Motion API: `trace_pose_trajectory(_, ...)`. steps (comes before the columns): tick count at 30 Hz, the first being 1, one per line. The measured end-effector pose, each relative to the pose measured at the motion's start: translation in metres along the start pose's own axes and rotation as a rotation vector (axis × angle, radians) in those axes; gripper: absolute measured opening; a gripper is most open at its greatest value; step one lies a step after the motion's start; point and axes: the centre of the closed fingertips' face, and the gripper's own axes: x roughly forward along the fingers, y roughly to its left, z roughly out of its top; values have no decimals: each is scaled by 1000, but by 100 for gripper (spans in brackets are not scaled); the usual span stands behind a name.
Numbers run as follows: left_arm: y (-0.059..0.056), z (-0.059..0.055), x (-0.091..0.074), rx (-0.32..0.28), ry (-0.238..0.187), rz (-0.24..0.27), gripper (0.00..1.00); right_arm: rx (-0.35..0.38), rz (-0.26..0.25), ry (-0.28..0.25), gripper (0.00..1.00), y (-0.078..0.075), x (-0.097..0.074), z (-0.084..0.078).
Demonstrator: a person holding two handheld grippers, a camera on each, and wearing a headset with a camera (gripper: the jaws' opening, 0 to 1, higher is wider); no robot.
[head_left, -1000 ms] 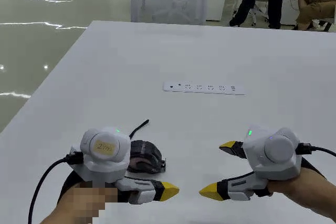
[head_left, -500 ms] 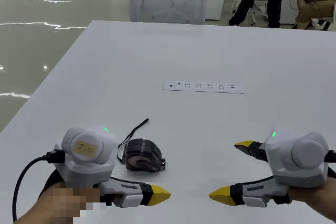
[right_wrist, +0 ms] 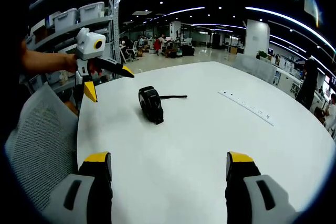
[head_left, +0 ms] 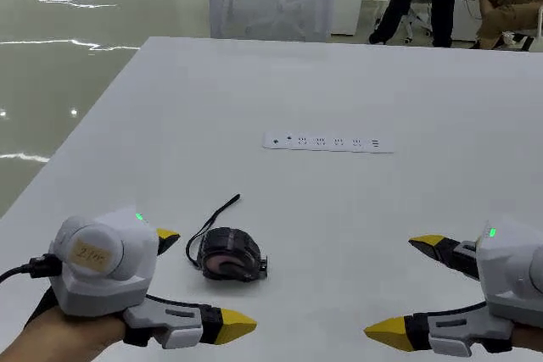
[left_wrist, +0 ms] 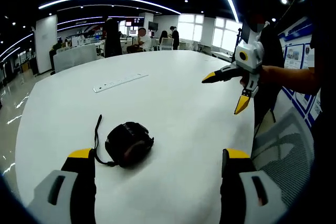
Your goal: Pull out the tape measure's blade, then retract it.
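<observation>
From the head view, the tape measure [head_left: 227,254] lies on its side on the white table [head_left: 254,82], near us and left of centre. Its blade is all in and its black strap [head_left: 216,214] trails to the far left. The left gripper [head_left: 204,280] stands wide open just beside it on the left and holds nothing. The right gripper [head_left: 403,286], just as wide and empty, hangs well apart to the right. A power strip [head_left: 328,142] sits farther off, with bare tabletop between.

In the left gripper view, the tape measure [left_wrist: 128,142] sits just ahead of the gripper [left_wrist: 157,156], between the lines of its jaws but not touched. We judge the risk here to be a loose hold. If the jaws close on the rounded case off-centre, it may twist or skid when the blade is drawn.

In the right gripper view, the gripper [right_wrist: 168,157] faces the tape measure [right_wrist: 151,104] across open table, with the left gripper [right_wrist: 109,85] beyond. The near edge is close on our side, so a pull toward us could drag the case off. There is far more room toward the power strip [right_wrist: 247,106]. A blade let go at once may whip back.
</observation>
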Motion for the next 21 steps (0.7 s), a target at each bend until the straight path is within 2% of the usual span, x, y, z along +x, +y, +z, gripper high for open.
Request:
trace_pose_trajectory(6, 4, -7, -7, 10, 7, 4, 99, 10, -7, -10, 94, -3, -10, -10)
trace_pose_trajectory(9, 3, -10, -11, 13, 6, -4, 99, 10, -13, -20, 94, -1, -14, -10)
trace_pose_trajectory(14, 0, -10, -19, 22, -9, -4, 99, 16, -26, -44, 95, -5, -20, -14)
trace_pose_trajectory(18, -1, -10, -23, 29, -16, -14, 99, 16, -31, -51, 96, 3, -25, -10)
trace_pose_trajectory(21, -3, -10, -26, 34, -22, -15, 99, 15, -36, -56, 97, 3, -27, -10)
